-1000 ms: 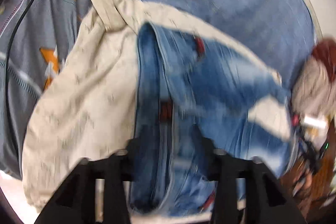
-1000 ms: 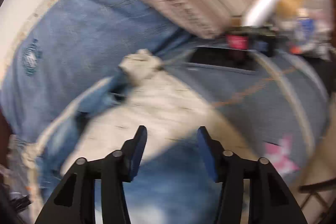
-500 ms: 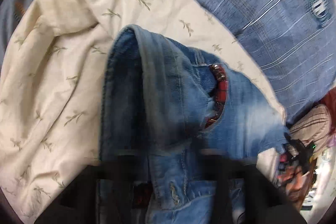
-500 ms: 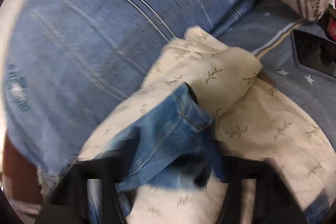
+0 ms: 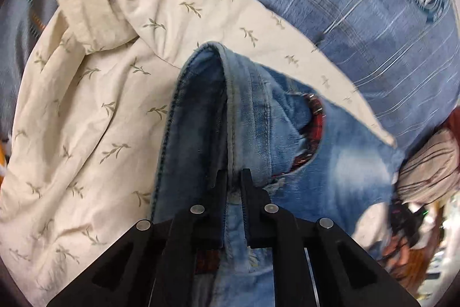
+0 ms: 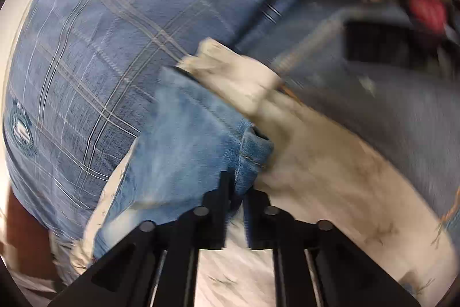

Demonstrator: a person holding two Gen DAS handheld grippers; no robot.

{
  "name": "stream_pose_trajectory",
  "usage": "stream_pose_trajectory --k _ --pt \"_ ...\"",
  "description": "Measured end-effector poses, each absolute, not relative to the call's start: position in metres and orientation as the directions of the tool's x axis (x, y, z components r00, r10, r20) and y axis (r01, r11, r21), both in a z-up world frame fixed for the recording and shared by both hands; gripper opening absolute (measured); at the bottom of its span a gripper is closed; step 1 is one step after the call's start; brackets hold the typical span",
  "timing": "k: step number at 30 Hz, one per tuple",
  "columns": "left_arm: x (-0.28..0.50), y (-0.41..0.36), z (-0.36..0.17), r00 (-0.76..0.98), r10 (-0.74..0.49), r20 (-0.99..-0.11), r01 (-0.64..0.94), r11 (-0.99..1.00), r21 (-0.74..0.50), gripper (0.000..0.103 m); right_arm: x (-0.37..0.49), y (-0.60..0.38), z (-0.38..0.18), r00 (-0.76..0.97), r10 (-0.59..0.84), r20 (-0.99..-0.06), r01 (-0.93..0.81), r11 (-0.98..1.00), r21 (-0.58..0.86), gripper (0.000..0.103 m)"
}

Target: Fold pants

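Both claws pinch the jeans [image 5: 253, 117]: the left claw [image 5: 232, 183] on the waistband seam, the right claw [image 6: 237, 186] on a hem. The jeans lie forward over the cream cloth [image 5: 86, 111].

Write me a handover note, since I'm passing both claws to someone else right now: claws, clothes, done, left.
Left claw: shut on a folded seam edge of the jeans.
Right claw: shut on another denim edge of the jeans.
Position: jeans lie bunched on the cream leaf-print cloth, which lies on a blue plaid blanket.
Done: both edges gripped.
Left: no neat fold visible; spread the jeans flat, then fold.
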State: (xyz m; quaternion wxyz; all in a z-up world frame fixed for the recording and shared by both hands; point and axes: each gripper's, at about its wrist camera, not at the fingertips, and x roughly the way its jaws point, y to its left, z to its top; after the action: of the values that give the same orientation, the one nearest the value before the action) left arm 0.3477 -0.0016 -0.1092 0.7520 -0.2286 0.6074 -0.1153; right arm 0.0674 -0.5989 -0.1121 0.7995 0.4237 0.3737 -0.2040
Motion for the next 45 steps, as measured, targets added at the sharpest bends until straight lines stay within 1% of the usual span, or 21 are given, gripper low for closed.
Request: stream_pose_trajectory --k 3,4,5,6,7,8,11,12,13,15,16,18,21,22,28,29,31,33,36,41,45 --pt "0.344 0.010 -0.087 0.303 -0.443 -0.844 -0.076 0.871 -0.485 0.013 0.054 -0.606 -0.098 0.661 -0.058 -0.748 0.642 0.561 0.523 0.026" --pt "0.343 0.012 -0.082 0.312 -0.444 -0.840 -0.074 0.870 -0.488 0.023 0.052 -0.608 -0.088 0.672 -0.076 -0.737 0.631 0.578 0.517 0.027" --pt "0.343 0.012 -0.081 0.319 -0.450 -0.834 -0.073 0.866 -0.495 0.030 0.051 -0.609 -0.080 0.678 -0.084 -0.730 0.626 0.587 0.514 0.036" --pt "0.345 0.010 -0.082 0.321 -0.458 -0.829 -0.069 0.862 -0.502 0.044 0.049 -0.611 -0.074 0.683 -0.096 -0.724 0.623 0.593 0.510 0.050" --pt "0.342 0.009 -0.081 0.320 -0.462 -0.827 -0.064 0.860 -0.506 0.051 0.049 -0.614 -0.074 0.688 -0.095 -0.719 0.621 0.590 0.516 0.061" --pt "0.341 0.008 -0.085 0.315 -0.464 -0.828 -0.062 0.860 -0.506 0.051 0.045 -0.614 -0.070 0.688 -0.089 -0.720 0.621 0.585 0.521 0.072" --pt "0.346 -0.006 -0.106 0.262 -0.478 -0.839 -0.071 0.857 -0.510 0.050 0.062 -0.608 -0.086 0.693 -0.032 -0.720 0.603 0.572 0.556 0.072" --pt "0.348 -0.013 -0.115 0.236 -0.481 -0.845 -0.079 0.857 -0.510 0.044 0.069 -0.604 -0.094 0.696 -0.013 -0.718 0.595 0.570 0.567 0.072" --pt "0.350 -0.020 -0.119 0.219 -0.462 -0.860 -0.075 0.870 -0.486 0.021 0.078 -0.599 -0.101 0.681 -0.018 -0.732 0.606 0.575 0.549 0.069" --pt "0.354 -0.026 -0.115 0.241 -0.411 -0.879 -0.049 0.899 -0.434 0.013 0.087 -0.593 -0.098 0.661 -0.056 -0.748 0.619 0.604 0.501 0.007" --pt "0.354 -0.025 -0.110 0.272 -0.419 -0.866 -0.031 0.896 -0.443 0.010 0.090 -0.591 -0.092 0.680 -0.062 -0.731 0.601 0.618 0.507 0.003" --pt "0.356 -0.024 -0.107 0.312 -0.366 -0.877 -0.034 0.918 -0.395 0.010 0.087 -0.589 -0.076 0.736 -0.119 -0.667 0.566 0.649 0.509 0.003" --pt "0.368 -0.026 -0.136 0.233 -0.268 -0.935 -0.069 0.954 -0.291 0.011 0.104 -0.602 -0.111 0.578 -0.108 -0.809 0.674 0.622 0.399 0.004" --pt "0.369 -0.024 -0.142 0.218 -0.279 -0.935 -0.080 0.950 -0.302 0.011 0.106 -0.600 -0.119 0.567 -0.096 -0.818 0.675 0.623 0.395 0.004" --pt "0.349 0.011 -0.092 0.307 -0.389 -0.868 -0.068 0.901 -0.428 0.013 0.086 -0.605 -0.080 0.627 -0.152 -0.764 0.649 0.645 0.403 0.029" --pt "0.349 0.016 -0.084 0.325 -0.396 -0.859 -0.067 0.896 -0.438 0.015 0.082 -0.608 -0.068 0.637 -0.184 -0.748 0.651 0.648 0.395 0.032" --pt "0.356 0.023 -0.070 0.355 -0.408 -0.841 -0.065 0.887 -0.458 0.039 0.082 -0.613 -0.052 0.672 -0.196 -0.714 0.626 0.665 0.407 0.044" --pt "0.363 0.018 -0.068 0.355 -0.407 -0.841 -0.069 0.886 -0.458 0.051 0.094 -0.616 -0.043 0.678 -0.177 -0.714 0.606 0.684 0.405 0.062" --pt "0.377 0.007 -0.080 0.292 -0.406 -0.866 -0.078 0.893 -0.444 0.051 0.131 -0.614 -0.041 0.669 -0.110 -0.736 0.548 0.741 0.388 0.063" --pt "0.404 0.015 -0.093 0.270 -0.453 -0.850 -0.158 0.850 -0.503 0.051 0.187 -0.604 -0.056 0.616 -0.126 -0.778 0.515 0.811 0.277 0.065" --pt "0.419 0.032 -0.100 0.300 -0.480 -0.825 -0.223 0.805 -0.549 0.061 0.226 -0.601 -0.075 0.570 -0.141 -0.810 0.505 0.837 0.210 0.066"
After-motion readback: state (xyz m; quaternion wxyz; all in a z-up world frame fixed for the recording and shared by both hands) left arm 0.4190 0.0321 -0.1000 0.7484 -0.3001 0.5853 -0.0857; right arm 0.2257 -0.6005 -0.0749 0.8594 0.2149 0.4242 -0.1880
